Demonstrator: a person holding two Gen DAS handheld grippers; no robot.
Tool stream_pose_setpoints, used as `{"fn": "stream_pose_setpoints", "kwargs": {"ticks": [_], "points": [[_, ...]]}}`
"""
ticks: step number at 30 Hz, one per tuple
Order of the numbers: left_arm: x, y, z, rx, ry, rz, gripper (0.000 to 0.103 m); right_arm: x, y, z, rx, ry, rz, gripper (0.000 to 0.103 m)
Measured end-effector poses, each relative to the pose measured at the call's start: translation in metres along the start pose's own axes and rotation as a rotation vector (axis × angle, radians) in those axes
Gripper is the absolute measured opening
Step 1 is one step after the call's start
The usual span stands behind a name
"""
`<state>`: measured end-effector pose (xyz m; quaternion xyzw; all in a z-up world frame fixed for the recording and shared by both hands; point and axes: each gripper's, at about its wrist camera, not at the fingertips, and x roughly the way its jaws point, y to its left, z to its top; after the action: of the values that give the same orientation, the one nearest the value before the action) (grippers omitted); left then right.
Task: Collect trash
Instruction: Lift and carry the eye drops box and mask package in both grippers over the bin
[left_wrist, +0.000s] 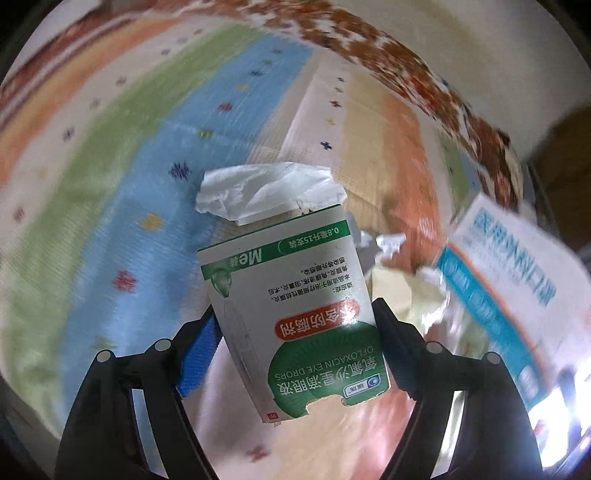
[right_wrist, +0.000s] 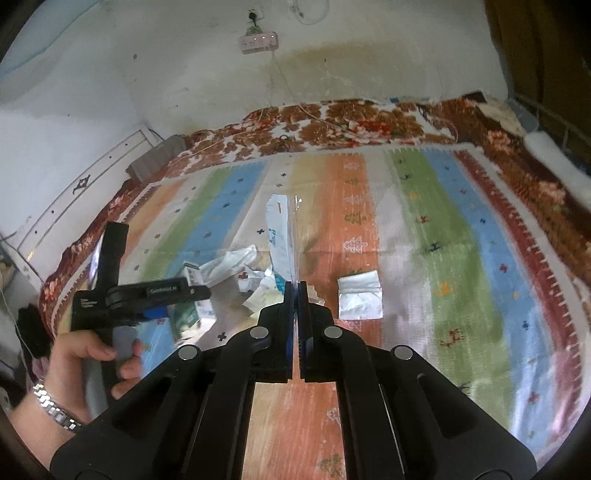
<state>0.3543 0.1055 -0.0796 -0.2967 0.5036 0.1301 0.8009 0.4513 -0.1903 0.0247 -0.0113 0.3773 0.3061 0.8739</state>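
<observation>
While your left tongs (left_wrist: 295, 325) grasp 1 eye-drop box (left_wrist: 291, 314) lengthwise, your right tongs (right_wrist: 296, 295) clench a plastic bag (right_wrist: 282, 236); folded paper (right_wrist: 359, 299) lies just right.

Striped multicolour woven mat (right_wrist: 424, 229) with small motifs, laid over brown floral blanket (right_wrist: 332, 122), stained off-white wall (right_wrist: 184, 74) behind, white power strip (right_wrist: 258, 42) mounted on wall, dim light

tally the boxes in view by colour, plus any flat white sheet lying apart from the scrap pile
green box: 1
blue-and-white box: 1
flat white sheet: 1
total: 3
The crumpled scraps overlap too much to count.
</observation>
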Motion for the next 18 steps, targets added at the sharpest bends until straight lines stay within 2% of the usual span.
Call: {"fn": "stream_pose_setpoints", "kwargs": {"ticks": [2, 5, 8, 18], "points": [[-0.014, -0.001, -0.005, 0.046, -0.012, 0.017, 0.078, -0.012, 0.009, 0.001, -0.035, -0.005, -0.006, 0.001], [-0.045, 0.0, -0.01, 0.088, -0.093, 0.037, 0.077, -0.026, 0.027, -0.002, -0.081, -0.007, -0.027, 0.001], [-0.067, -0.002, -0.017, 0.134, -0.131, 0.059, 0.077, -0.035, 0.041, -0.011, -0.096, -0.002, -0.021, 0.001], [-0.115, 0.01, -0.053, 0.156, -0.149, -0.013, 0.077, -0.079, 0.058, -0.035, -0.081, -0.022, -0.002, 0.001]]}}
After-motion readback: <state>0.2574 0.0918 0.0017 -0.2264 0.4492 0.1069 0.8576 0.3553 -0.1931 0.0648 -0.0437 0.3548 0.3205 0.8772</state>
